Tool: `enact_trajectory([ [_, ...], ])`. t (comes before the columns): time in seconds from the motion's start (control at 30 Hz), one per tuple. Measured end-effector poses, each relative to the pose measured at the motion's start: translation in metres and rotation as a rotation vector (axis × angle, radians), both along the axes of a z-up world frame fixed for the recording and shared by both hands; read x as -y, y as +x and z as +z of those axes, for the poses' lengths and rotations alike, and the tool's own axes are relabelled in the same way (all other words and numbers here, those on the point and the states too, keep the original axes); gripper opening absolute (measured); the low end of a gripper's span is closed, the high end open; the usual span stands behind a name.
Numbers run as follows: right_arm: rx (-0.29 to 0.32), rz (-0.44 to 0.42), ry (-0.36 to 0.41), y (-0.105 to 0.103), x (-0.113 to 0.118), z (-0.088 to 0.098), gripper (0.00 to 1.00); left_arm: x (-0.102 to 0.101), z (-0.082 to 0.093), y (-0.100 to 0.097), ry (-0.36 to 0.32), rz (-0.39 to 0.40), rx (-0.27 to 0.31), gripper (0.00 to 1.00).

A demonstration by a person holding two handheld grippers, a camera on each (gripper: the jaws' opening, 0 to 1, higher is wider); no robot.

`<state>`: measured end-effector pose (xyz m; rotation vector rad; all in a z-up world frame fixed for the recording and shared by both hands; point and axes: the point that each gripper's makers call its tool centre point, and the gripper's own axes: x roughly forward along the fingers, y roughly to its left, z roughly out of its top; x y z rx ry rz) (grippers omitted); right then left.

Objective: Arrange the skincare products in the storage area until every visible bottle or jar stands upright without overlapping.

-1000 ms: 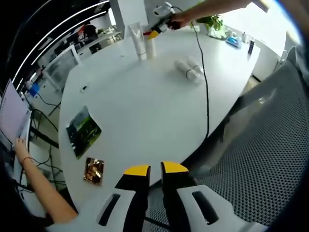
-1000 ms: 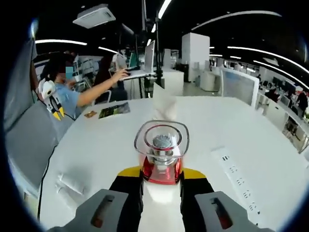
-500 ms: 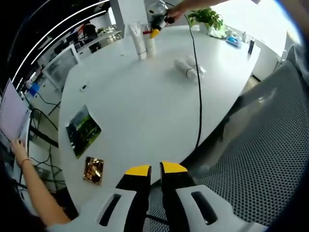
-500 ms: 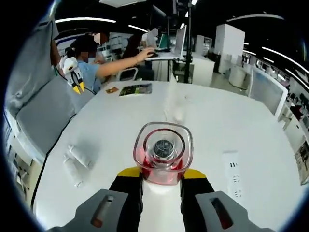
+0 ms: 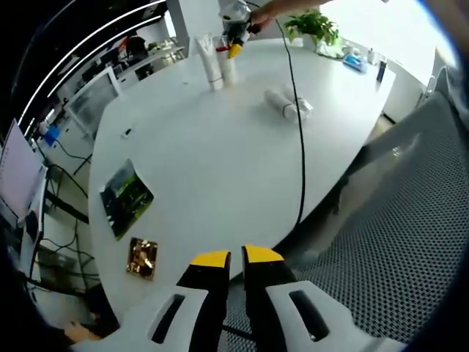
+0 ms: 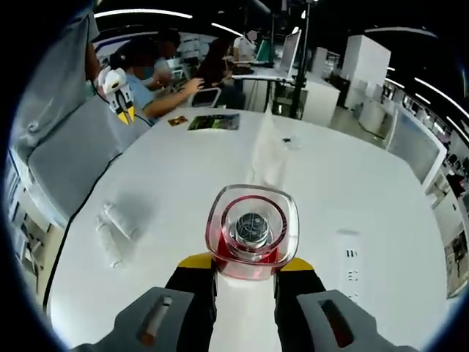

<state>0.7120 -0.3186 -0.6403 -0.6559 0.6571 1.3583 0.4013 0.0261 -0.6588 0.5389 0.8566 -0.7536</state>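
In your left gripper view, a photo card (image 5: 126, 198) and a shiny packet (image 5: 143, 257) lie on the near left of the white table (image 5: 220, 154). Your left gripper (image 5: 228, 258) sits low at the table's near edge, its yellow-tipped jaws drawn close together with only a thin slit between them and nothing in it. Farther back, two white tubes (image 5: 212, 62) stand upright side by side. Your right gripper (image 5: 234, 22) hangs just above and beside them, a black cable (image 5: 300, 132) trailing from it across the table and over the edge. Right of the cable's upper run, two white bottles (image 5: 287, 105) lie on their sides, touching each other. A potted plant (image 5: 314, 28) stands at the far right edge, and a mesh chair (image 5: 396, 242) takes up the right side.

In your right gripper view, your left gripper (image 6: 117, 83) shows small at the upper left, in front of a grey chair back (image 6: 73, 154). Below it the two fallen bottles (image 6: 116, 229) lie together near the table's left edge, beside the cable (image 6: 77, 220). At centre, your right gripper (image 6: 244, 265) is clamped on a red jar (image 6: 250, 233), seen from above with a clear squarish rim and a silver cap; it is upright between the jaws. Just beyond it a tube (image 6: 265, 154) stands, blurred. To the right, a power strip (image 6: 353, 264) lies flat on the table (image 6: 183, 183).
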Motion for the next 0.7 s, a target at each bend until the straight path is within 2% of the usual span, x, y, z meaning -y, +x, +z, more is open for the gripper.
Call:
enact_trajectory([
  [0.03,-0.004,-0.017,-0.017,0.0,0.003,-0.003,0.28,0.0,0.0,0.0,0.001,0.001,0.0,0.04],
  [0.1,-0.038,-0.072,-0.022,-0.003,0.006,-0.004,0.42,0.0,0.0,0.0,0.0,0.002,0.0,0.04],
  [0.13,-0.065,-0.11,-0.02,-0.005,0.009,-0.002,0.45,0.0,0.0,0.001,0.0,0.003,0.0,0.04],
  [0.23,-0.084,-0.154,0.026,-0.006,0.01,0.014,0.42,0.0,0.001,0.001,-0.001,0.001,0.004,0.04],
  [0.33,-0.089,-0.233,0.09,-0.001,0.006,0.05,0.41,0.0,0.002,0.001,-0.001,0.0,0.008,0.04],
  [0.43,-0.083,-0.242,0.088,0.003,-0.002,0.075,0.41,0.0,0.002,0.002,-0.002,-0.002,0.012,0.04],
  [0.5,-0.097,-0.249,0.089,0.006,-0.015,0.092,0.35,0.0,0.003,0.002,-0.003,-0.001,0.013,0.04],
  [0.53,-0.112,-0.261,0.08,0.007,-0.017,0.094,0.32,0.0,0.003,0.002,-0.004,0.001,0.016,0.04],
  [0.63,-0.072,-0.274,0.016,0.017,-0.025,0.098,0.31,0.0,0.004,0.003,-0.003,0.003,0.018,0.04],
  [0.7,-0.09,-0.281,-0.031,0.021,-0.031,0.094,0.26,-0.001,0.003,0.002,0.003,0.003,0.017,0.04],
])
